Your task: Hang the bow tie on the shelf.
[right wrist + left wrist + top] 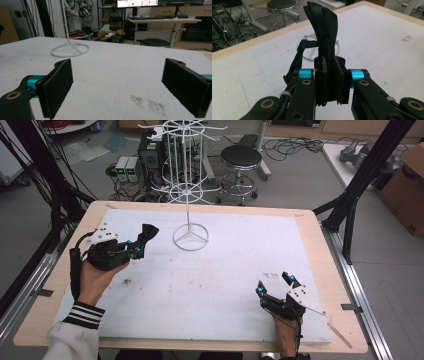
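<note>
A black bow tie (149, 231) with a thin strap (298, 57) is clamped between the jaws of my left gripper (141, 245), held above the left part of the white table mat. In the left gripper view the bow tie (324, 32) stands upright out of my left gripper (332, 72), and its strap loops down to the left. A white wire display stand (190, 237) rises from a ring base at the middle back of the mat, just right of the bow tie. My right gripper (274, 285) rests low near the front right, open, with nothing between its pads (60, 85).
The white mat (215, 280) covers a wooden table with edges on all sides. Small dark stains (150, 103) mark the mat ahead of the right gripper. Beyond the table stand a black stool (241, 157), computer boxes and cables on the floor. The stand's base ring (70, 48) lies far left ahead of the right gripper.
</note>
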A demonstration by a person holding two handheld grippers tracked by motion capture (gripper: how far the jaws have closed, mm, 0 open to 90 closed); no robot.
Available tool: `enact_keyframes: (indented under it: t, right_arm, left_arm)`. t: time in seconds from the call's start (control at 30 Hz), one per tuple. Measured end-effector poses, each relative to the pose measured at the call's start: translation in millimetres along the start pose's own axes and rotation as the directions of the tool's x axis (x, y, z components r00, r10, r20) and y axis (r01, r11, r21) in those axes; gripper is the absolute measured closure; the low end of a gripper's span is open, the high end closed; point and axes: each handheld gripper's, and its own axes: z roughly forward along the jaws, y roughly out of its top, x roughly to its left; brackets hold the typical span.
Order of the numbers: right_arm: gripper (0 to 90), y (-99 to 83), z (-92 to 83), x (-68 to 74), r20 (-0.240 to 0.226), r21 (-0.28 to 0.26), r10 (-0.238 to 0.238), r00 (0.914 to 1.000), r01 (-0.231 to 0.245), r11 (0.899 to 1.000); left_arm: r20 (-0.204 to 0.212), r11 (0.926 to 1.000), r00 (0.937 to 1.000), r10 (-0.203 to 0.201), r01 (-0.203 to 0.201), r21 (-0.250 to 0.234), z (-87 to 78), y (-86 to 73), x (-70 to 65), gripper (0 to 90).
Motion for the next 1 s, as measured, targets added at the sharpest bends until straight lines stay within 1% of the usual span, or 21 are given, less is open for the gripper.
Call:
enact_keyframes:
  t: [0.07,0.1,0.13,0.17,0.2,0.23,0.27,0.3,0.33,0.37,0.4,0.43,0.47,0.57,0.67,0.73,0.77,0.9,0.97,1.0]
  right_arm:
    - [9.1,0.0,0.0,0.0,0.001,0.000,-0.002,1.0000,0.002,1.000]
    - [9.1,0.0,0.0,0.0,0.000,0.000,-0.001,1.0000,0.001,1.000]
    - [9.1,0.0,0.0,0.0,0.000,0.000,-0.001,1.0000,0.001,1.000]
    - [9.1,0.0,0.0,0.0,0.001,0.000,-0.001,1.0000,0.001,1.000]
    - [9.1,0.0,0.0,0.1,0.001,0.000,-0.001,1.0000,0.001,1.000]
    - [9.1,0.0,0.1,-0.1,0.000,-0.002,-0.005,1.0000,0.005,1.000]
    - [9.1,0.0,0.2,-0.1,0.000,-0.002,-0.005,1.0000,0.005,1.000]
    - [9.1,0.0,0.0,0.2,-0.001,0.000,-0.001,1.0000,0.001,1.000]
    - [9.1,0.0,0.0,0.2,-0.001,0.000,-0.001,1.0000,0.001,1.000]
    - [9.1,0.0,0.0,-0.1,0.000,0.000,-0.001,1.0000,0.001,1.000]
    - [9.1,0.0,0.0,0.1,-0.001,0.001,0.001,1.0000,-0.001,1.000]
    - [9.1,0.0,0.0,0.0,0.000,0.000,-0.001,1.0000,0.001,1.000]
    - [9.1,0.0,0.0,0.0,0.000,0.000,-0.001,1.0000,0.001,1.000]
    - [9.1,0.1,0.0,0.0,0.000,0.000,0.002,1.0000,-0.002,1.000]
    - [9.1,0.0,0.0,-0.1,0.000,0.000,0.002,1.0000,-0.002,1.000]
    - [9.1,0.0,0.0,-0.1,0.000,0.001,0.001,1.0000,-0.001,1.000]
    - [9.1,0.1,0.1,-0.1,0.000,0.000,0.002,1.0000,-0.002,1.000]
    - [9.1,0.1,0.3,0.1,-0.002,-0.002,0.000,1.0000,0.000,1.000]
    - [9.1,0.0,0.2,-0.3,-0.002,-0.002,-0.004,1.0000,0.004,1.000]
    - [9.1,0.0,0.2,-0.3,-0.002,-0.002,-0.004,1.0000,0.004,1.000]
  left_arm:
    - [-0.006,1.0000,1.0000,0.001,-0.001,-0.001,-1.1,2.0,0.4,80.6]
    - [-0.012,0.9998,0.9999,-0.005,0.005,-0.022,-3.0,6.8,1.1,80.6]
    - [-0.012,0.9998,0.9999,-0.005,0.005,-0.022,-3.0,6.8,1.1,80.6]
    - [-0.022,0.9990,0.9998,-0.003,0.003,-0.044,-4.4,12.8,1.1,80.6]
    - [-0.022,0.9990,0.9998,-0.003,0.003,-0.044,-4.4,12.8,1.1,80.6]
    - [-0.025,0.9984,0.9997,-0.002,0.001,-0.057,-5.2,18.1,0.9,80.6]
    - [-0.025,0.9984,0.9997,-0.002,0.001,-0.057,-5.2,18.1,0.9,80.6]
    - [-0.031,0.9974,0.9995,0.004,-0.006,-0.071,-6.0,24.7,1.0,80.6]
    - [-0.031,0.9974,0.9995,0.004,-0.006,-0.071,-6.0,24.7,1.0,80.7]
    - [-0.041,0.9962,0.9991,0.010,-0.014,-0.086,-6.5,32.0,1.0,80.7]
    - [-0.041,0.9962,0.9991,0.010,-0.014,-0.086,-6.5,32.0,1.0,80.7]
    - [-0.046,0.9951,0.9989,0.013,-0.018,-0.098,-6.9,38.2,1.6,80.6]
    - [-0.046,0.9951,0.9989,0.013,-0.018,-0.098,-6.9,38.2,1.6,80.6]
    - [-0.058,0.9942,0.9979,0.029,-0.035,-0.101,-6.4,48.1,3.0,80.7]
    - [-0.057,0.9932,0.9981,0.024,-0.031,-0.112,-6.3,52.1,3.5,80.6]
    - [-0.057,0.9924,0.9980,0.027,-0.034,-0.119,-5.2,55.2,3.7,80.6]
    - [-0.060,0.9922,0.9975,0.037,-0.044,-0.117,-3.2,58.7,3.4,80.7]
    - [-0.058,0.9911,0.9974,0.041,-0.048,-0.124,-0.7,64.6,3.2,80.7]
    - [-0.059,0.9903,0.9973,0.044,-0.052,-0.129,2.3,71.4,3.2,80.6]
    - [-0.059,0.9903,0.9973,0.044,-0.052,-0.129,2.3,71.4,3.2,80.6]
